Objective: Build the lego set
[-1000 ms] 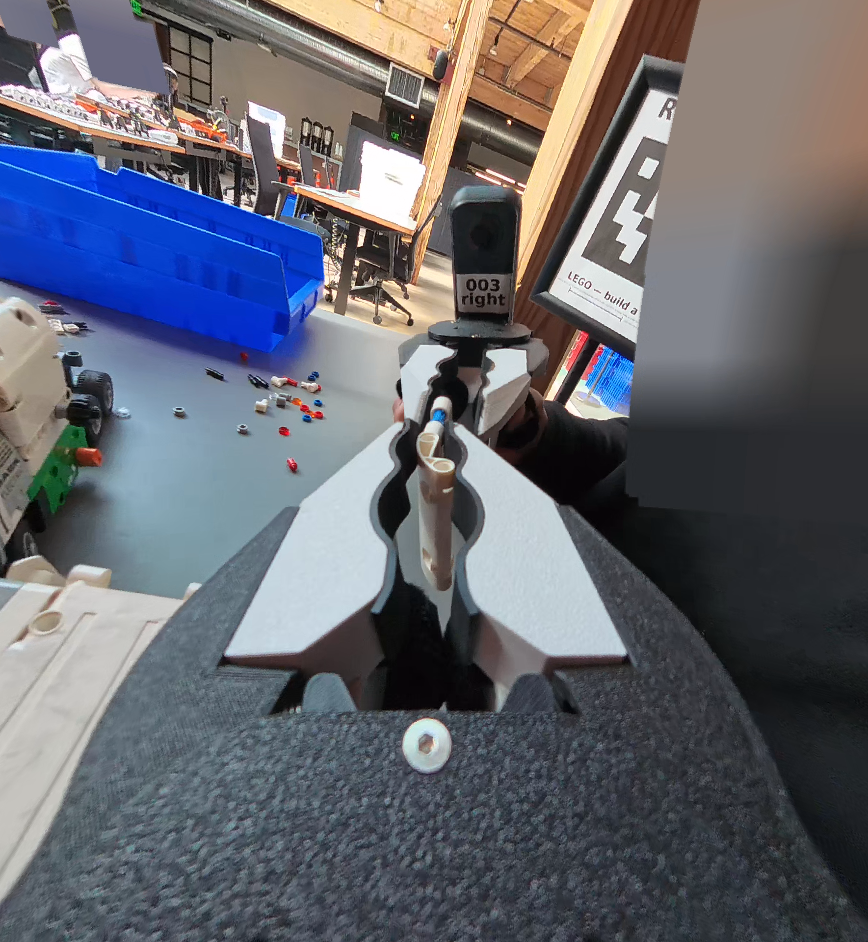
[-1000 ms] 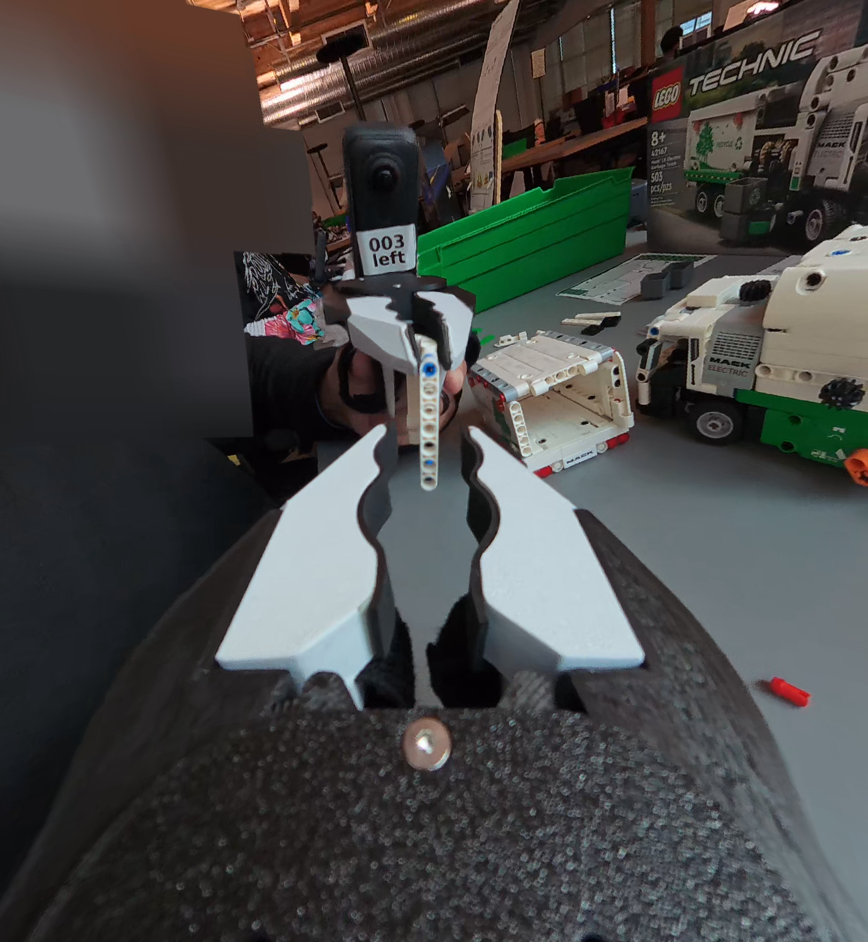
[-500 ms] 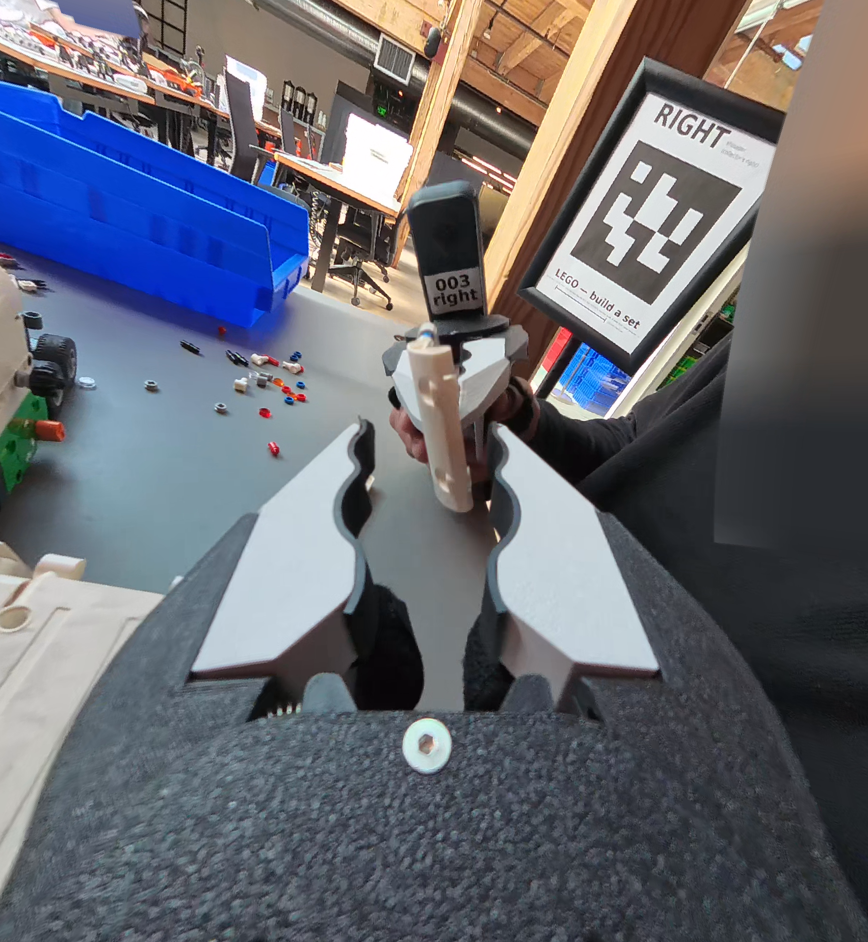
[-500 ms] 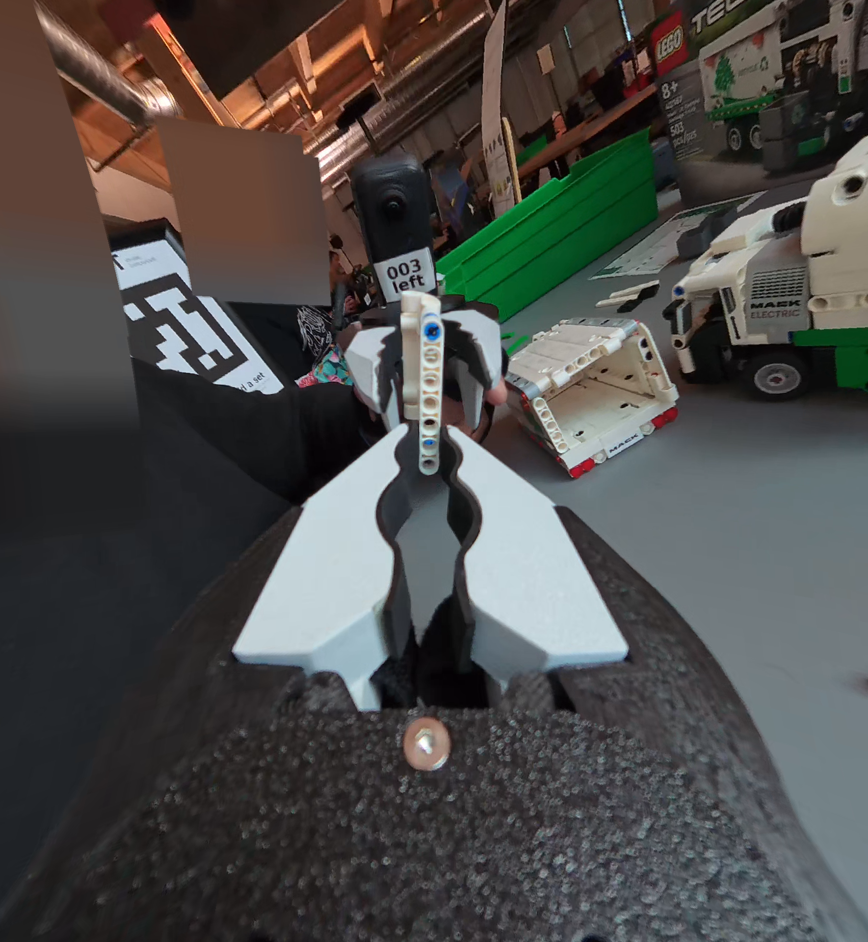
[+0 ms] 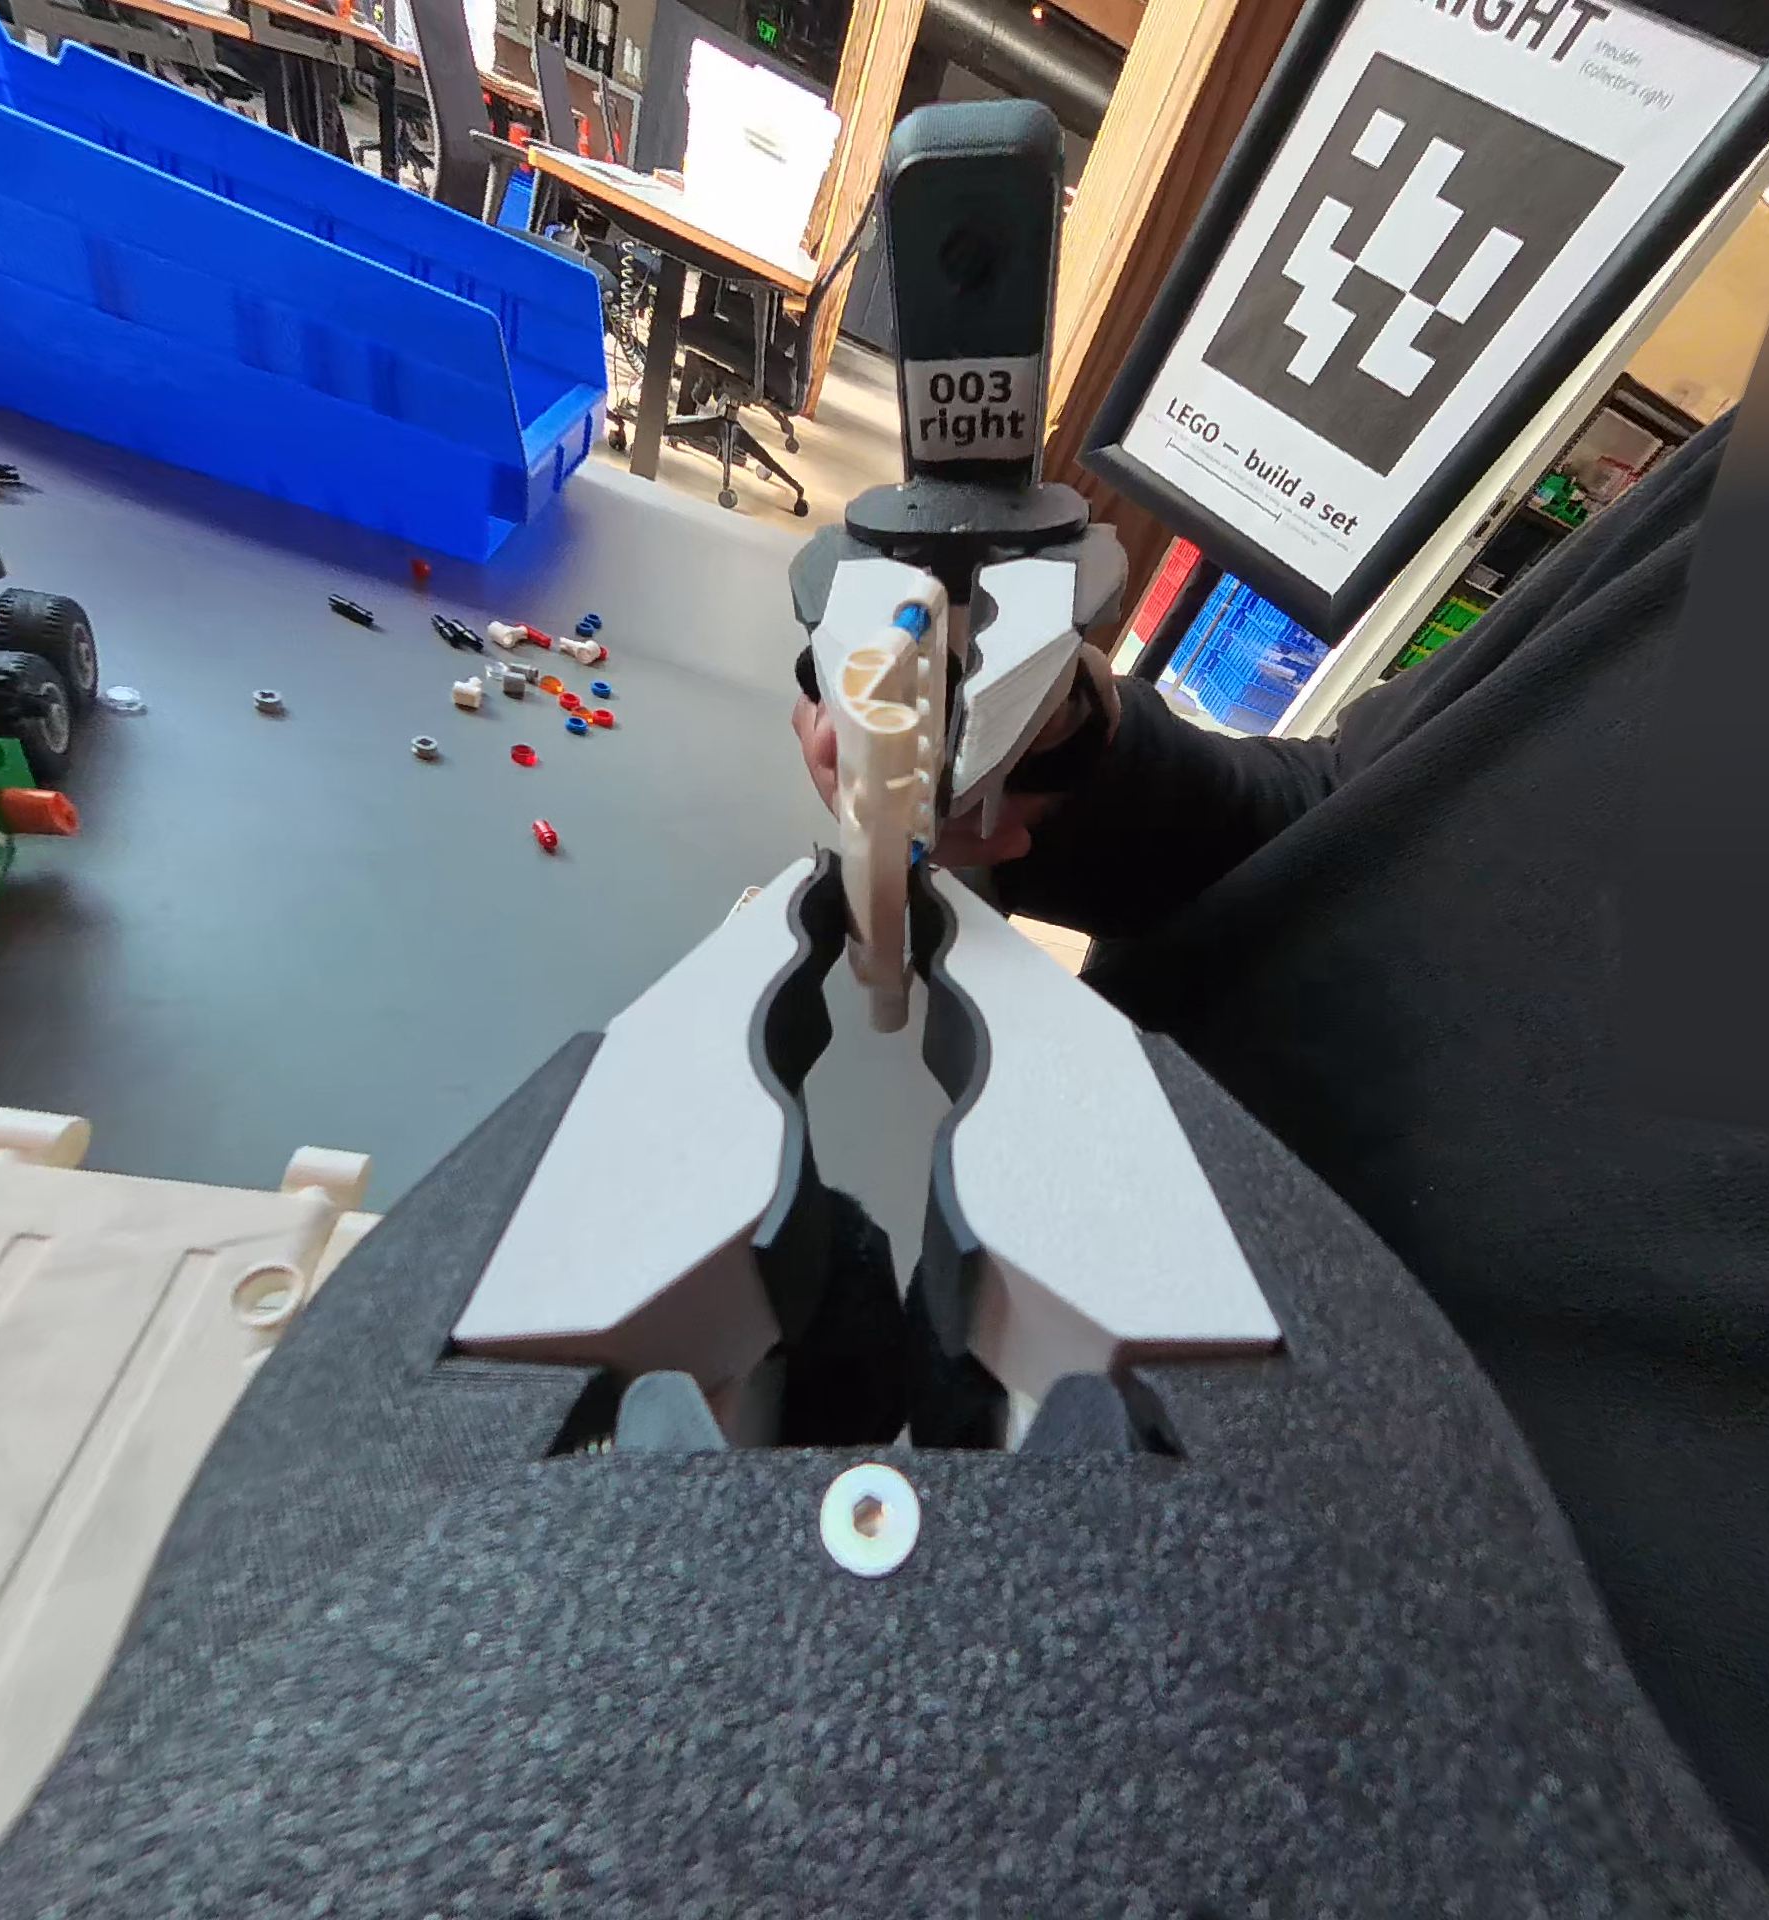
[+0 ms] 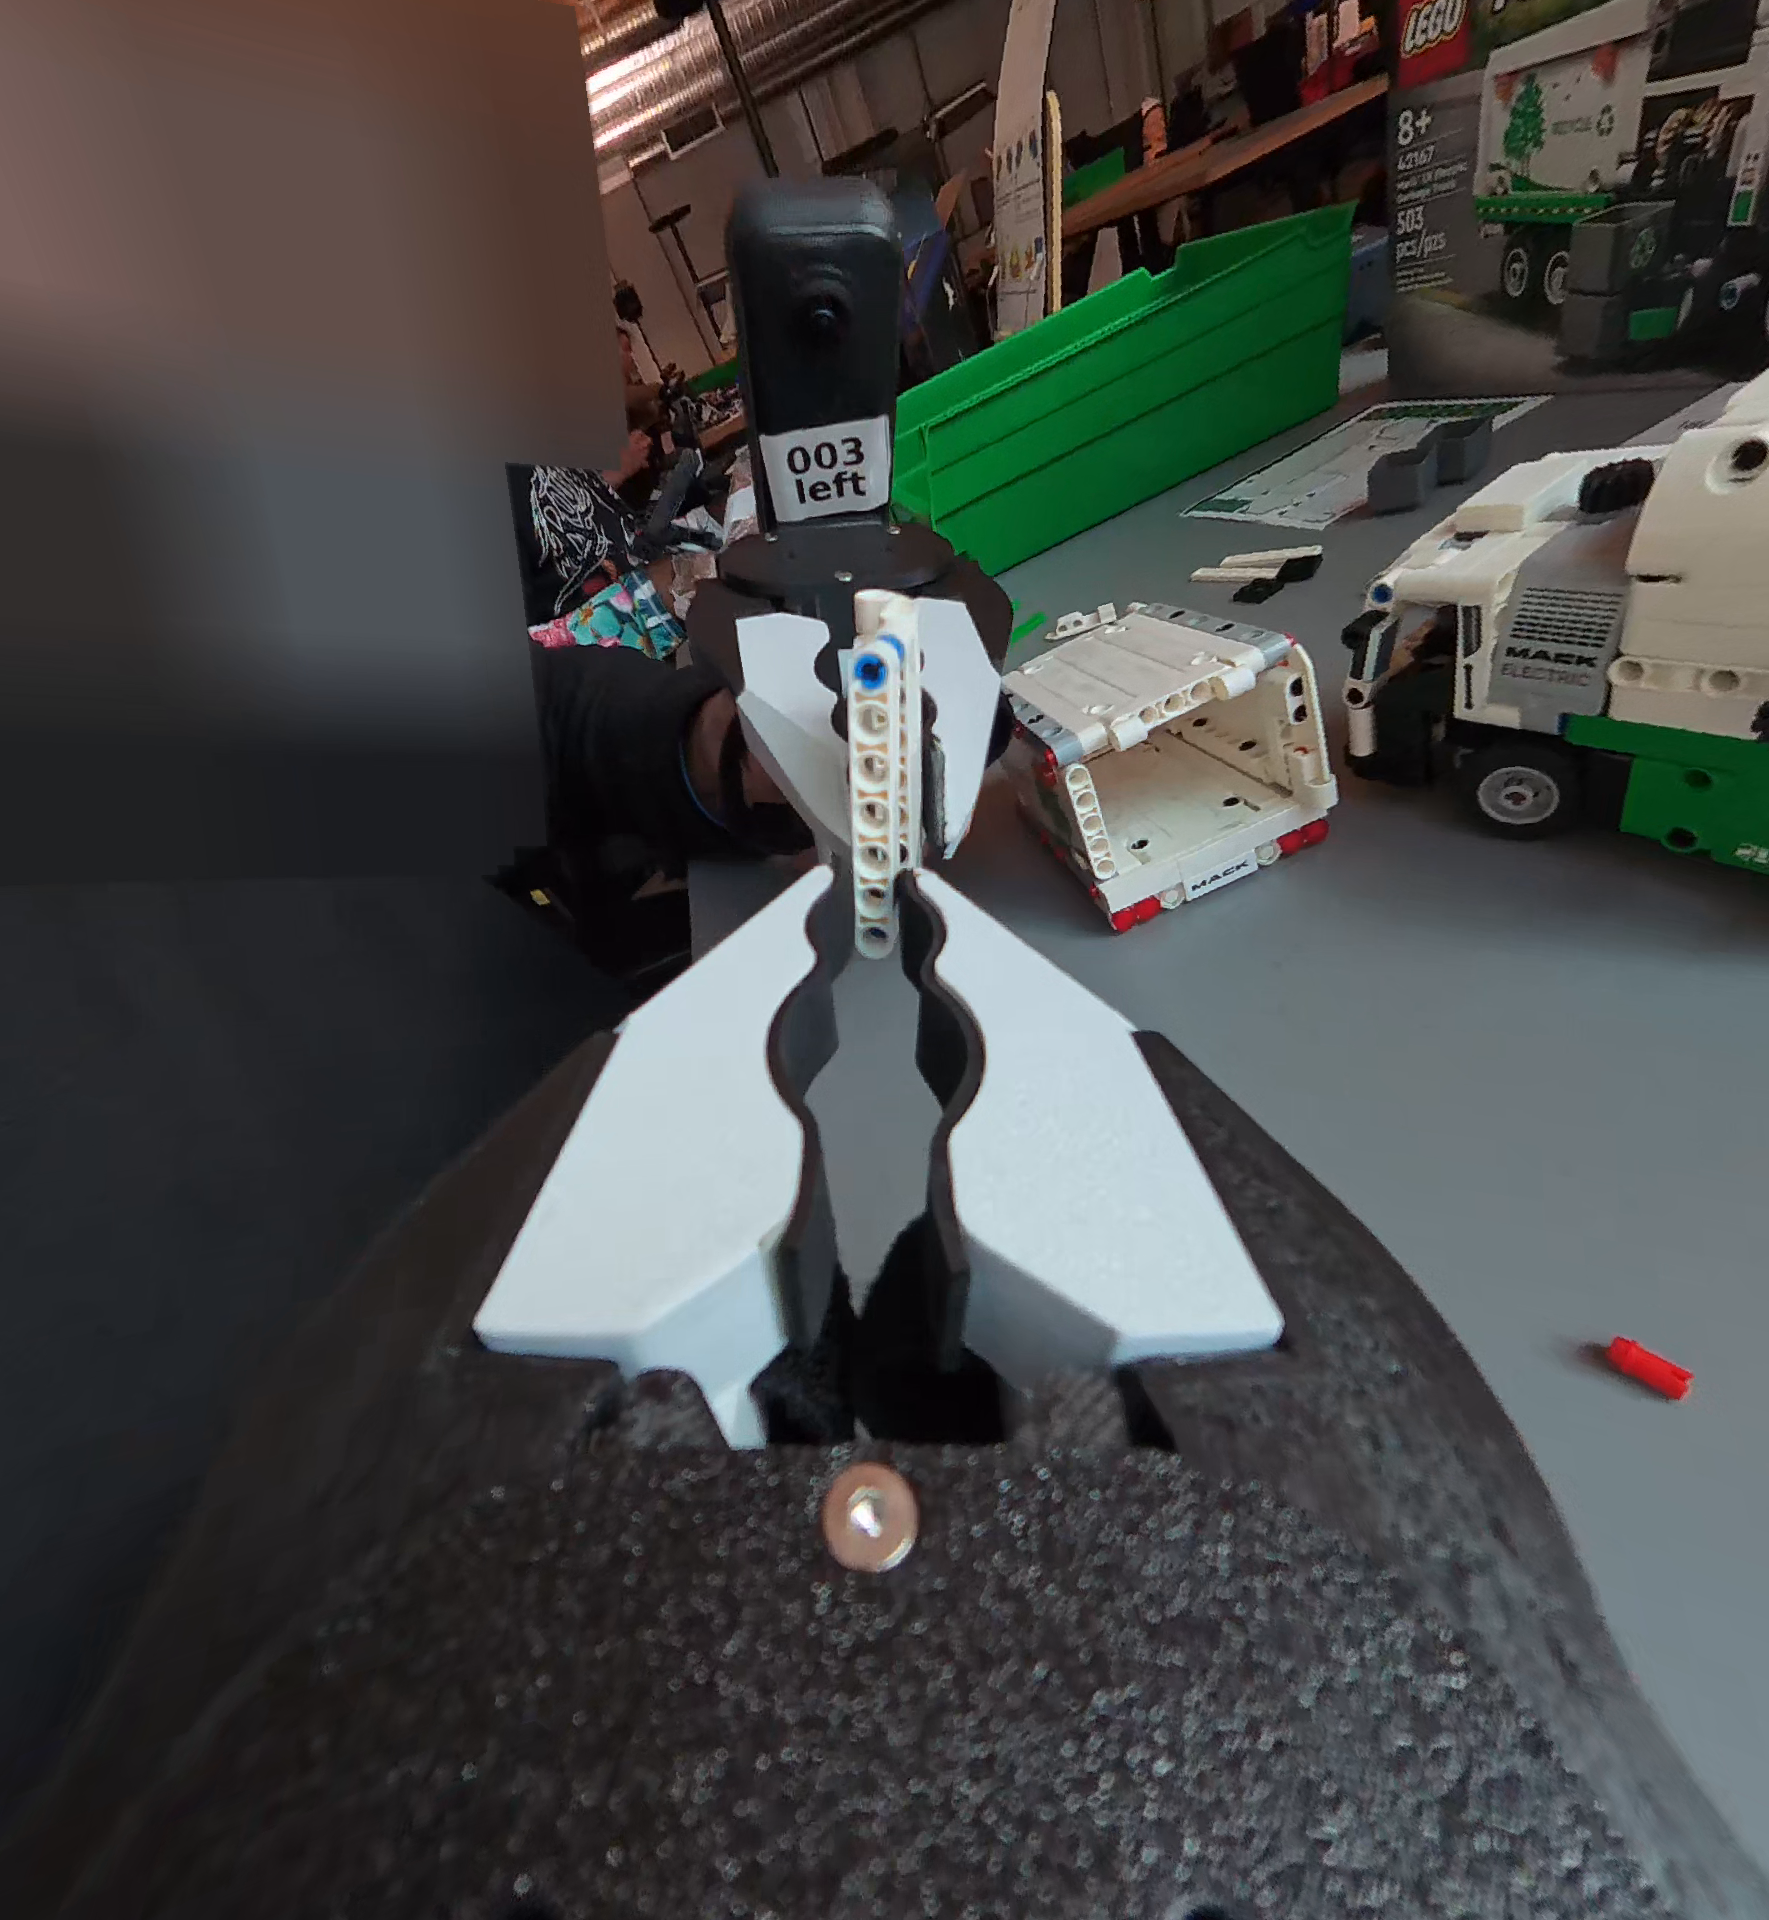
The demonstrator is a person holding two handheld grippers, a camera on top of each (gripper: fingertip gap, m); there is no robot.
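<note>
A white Technic beam [image 5: 885,769] with blue pins stands upright in the air between my two grippers, which face each other. In the left wrist view my left gripper [image 5: 875,883] is shut on the beam's lower end. In the right wrist view my right gripper [image 6: 869,883] is shut on the same beam [image 6: 875,790] at its tips. The right gripper [image 5: 963,727] shows behind the beam in the left wrist view, and the left gripper [image 6: 885,847] shows behind it in the right wrist view. Both are above the grey table [image 6: 1379,1091].
A white and green truck [image 6: 1638,665] and a white box body [image 6: 1171,748] stand to the right. There are a green bin [image 6: 1119,416], a blue bin [image 5: 236,312], several loose small pieces [image 5: 527,686], a red pin [image 6: 1644,1366], a white panel [image 5: 80,1403], and a person's dark sleeve [image 5: 1379,935]. The grippers are tip to tip, or close to it. Left tips and right tips are each some 15 cm from the red pin [image 6: 1644,1366].
The left gripper held the beam, then opened while the right gripper closed on it. Now the left gripper has closed on the beam again, so both hold it.
</note>
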